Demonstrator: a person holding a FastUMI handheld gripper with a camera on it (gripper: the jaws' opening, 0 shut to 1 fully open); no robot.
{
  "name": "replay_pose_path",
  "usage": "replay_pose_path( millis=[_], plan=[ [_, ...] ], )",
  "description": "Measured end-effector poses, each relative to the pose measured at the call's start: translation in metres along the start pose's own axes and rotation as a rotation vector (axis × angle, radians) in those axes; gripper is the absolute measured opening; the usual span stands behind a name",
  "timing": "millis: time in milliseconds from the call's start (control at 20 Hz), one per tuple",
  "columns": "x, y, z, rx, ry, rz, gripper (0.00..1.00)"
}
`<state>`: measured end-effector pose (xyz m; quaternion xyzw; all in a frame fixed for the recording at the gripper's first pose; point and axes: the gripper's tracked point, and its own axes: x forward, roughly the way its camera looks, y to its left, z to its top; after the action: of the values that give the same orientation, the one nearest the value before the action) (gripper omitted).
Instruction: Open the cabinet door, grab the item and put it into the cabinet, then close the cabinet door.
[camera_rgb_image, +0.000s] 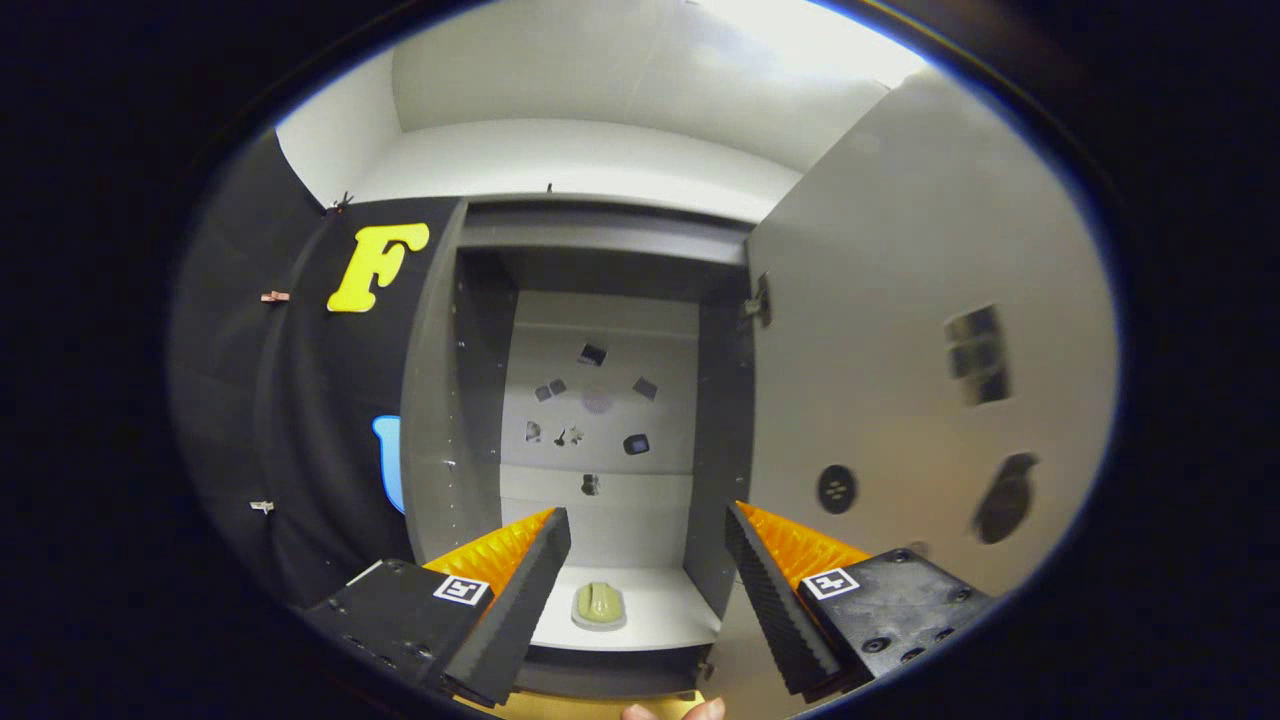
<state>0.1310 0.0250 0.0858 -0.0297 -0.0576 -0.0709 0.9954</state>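
A tall grey cabinet (600, 240) stands open against the booth's black cloth wall (300, 400), its pale grey door (900, 330) swung wide to the right on a metal hinge (757, 300) near the top of the frame. On the white bottom shelf (660, 605) inside sits the item, a small pale olive-green rounded object on a light oval base (599, 605), resting near the front of the shelf and left of its middle. The hand-held gripper (648, 530) hovers in front of the opening with its two ridged fingers (520, 600) spread well apart and nothing between them; the small green object lies beyond the fingertips, seen through the gap between them, untouched by either. The cabinet's pale back panel (600, 400) carries a loose scatter of small dark stickers (592, 353), and a few more dark marks, some square and some round, dot the inner face of the open door (836, 488). Square black-and-white marker tags (461, 589) sit on the gripper's body behind each finger. Small clips (274, 296) pin the cloth wall to the left of the cabinet. Just below the fingers, a person's fingertips (675, 711) edge in over a strip of light wooden surface (590, 706). Above the cabinet a white wall (560, 150) runs up toward a bright ceiling light (790, 30).
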Motion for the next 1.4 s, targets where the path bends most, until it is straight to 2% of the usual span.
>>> replay_pose_path(
  millis=[200, 500, 700, 850, 1050, 1150, 1250, 1300, 1400],
  plan=[
    [-0.073, -0.033, 0.023, -0.006, -0.057, -0.048, 0.97],
    [-0.153, -0.084, 0.018, -0.018, -0.004, -0.047, 0.97],
    [-0.189, -0.146, 0.015, -0.037, 0.037, -0.128, 0.97],
    [-0.19, -0.204, 0.004, -0.071, 0.049, -0.233, 0.97],
    [-0.169, -0.258, -0.035, -0.067, 0.14, -0.314, 0.98],
    [-0.154, -0.274, -0.055, -0.026, 0.185, -0.327, 0.98],
    [-0.139, -0.275, -0.073, -0.014, 0.215, -0.302, 0.98],
    [-0.133, -0.271, -0.077, -0.001, 0.222, -0.279, 0.98],
    [-0.133, -0.273, -0.076, 0.036, 0.221, -0.282, 0.96]
  ],
)
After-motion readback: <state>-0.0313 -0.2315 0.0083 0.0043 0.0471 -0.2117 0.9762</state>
